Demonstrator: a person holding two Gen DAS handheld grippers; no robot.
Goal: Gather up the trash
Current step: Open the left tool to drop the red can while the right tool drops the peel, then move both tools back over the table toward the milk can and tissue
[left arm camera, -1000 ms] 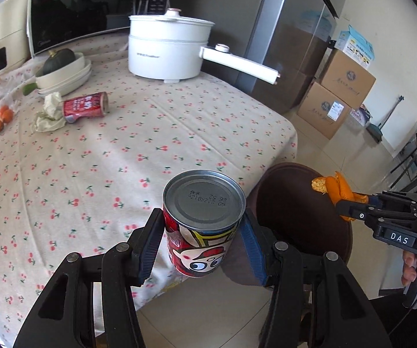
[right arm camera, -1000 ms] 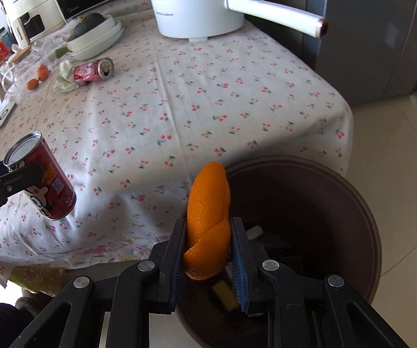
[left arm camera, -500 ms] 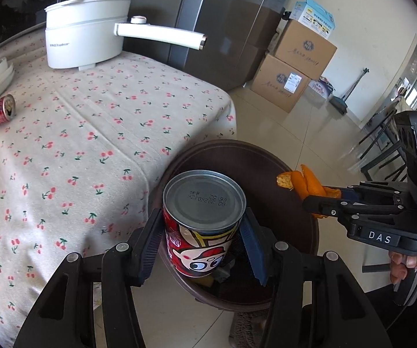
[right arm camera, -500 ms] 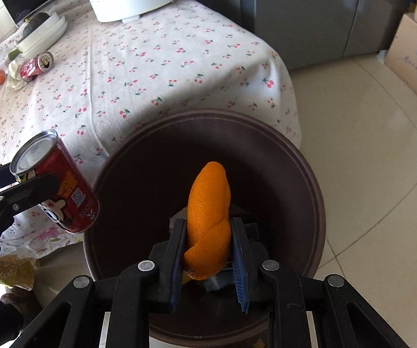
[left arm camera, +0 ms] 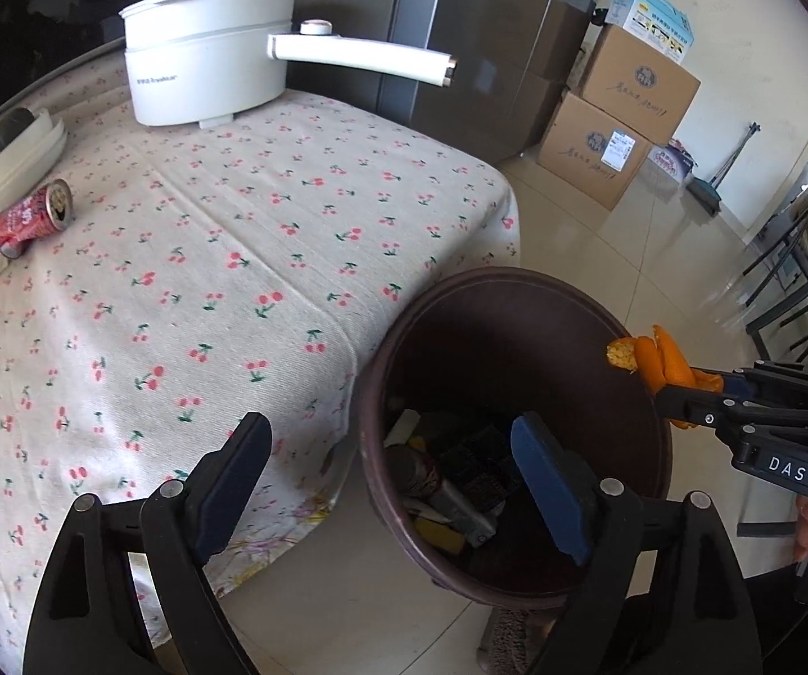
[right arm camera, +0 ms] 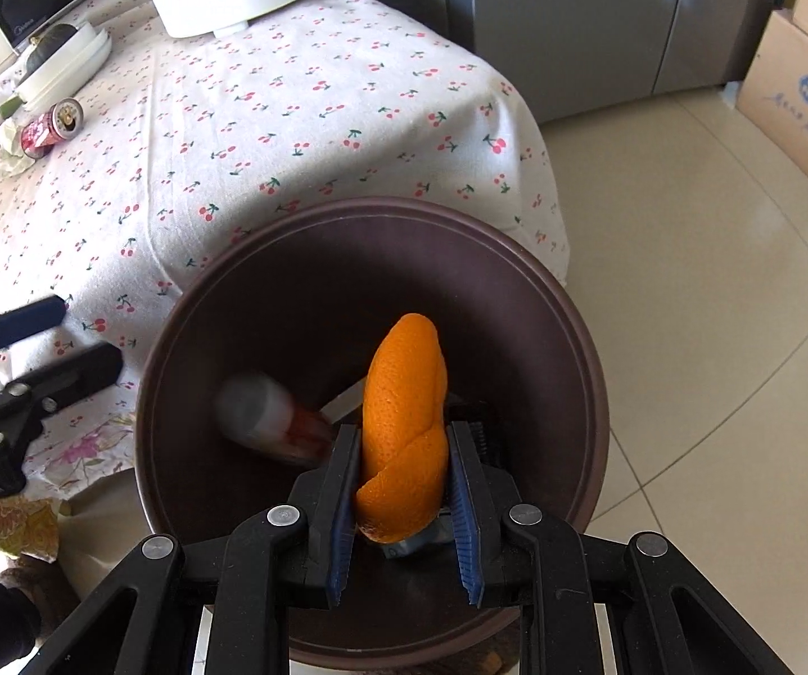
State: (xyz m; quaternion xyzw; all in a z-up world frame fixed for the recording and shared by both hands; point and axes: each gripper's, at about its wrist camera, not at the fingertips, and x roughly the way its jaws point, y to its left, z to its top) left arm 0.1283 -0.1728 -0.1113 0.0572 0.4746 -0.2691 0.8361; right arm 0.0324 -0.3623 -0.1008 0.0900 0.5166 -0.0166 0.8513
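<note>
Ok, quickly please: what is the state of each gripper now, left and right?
Left gripper: open, holding nothing, above the round dark brown trash bin.
Right gripper: closed on the curled orange peel, over the same bin.

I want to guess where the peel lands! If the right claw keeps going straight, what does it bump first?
Probably the trash bin: the right claw, shut on the orange peel, points into its open mouth; depth unclear.

bin (left arm camera: 516, 304) on floor just beside table (left arm camera: 291, 236), can (right arm camera: 274, 422) inside.
</note>
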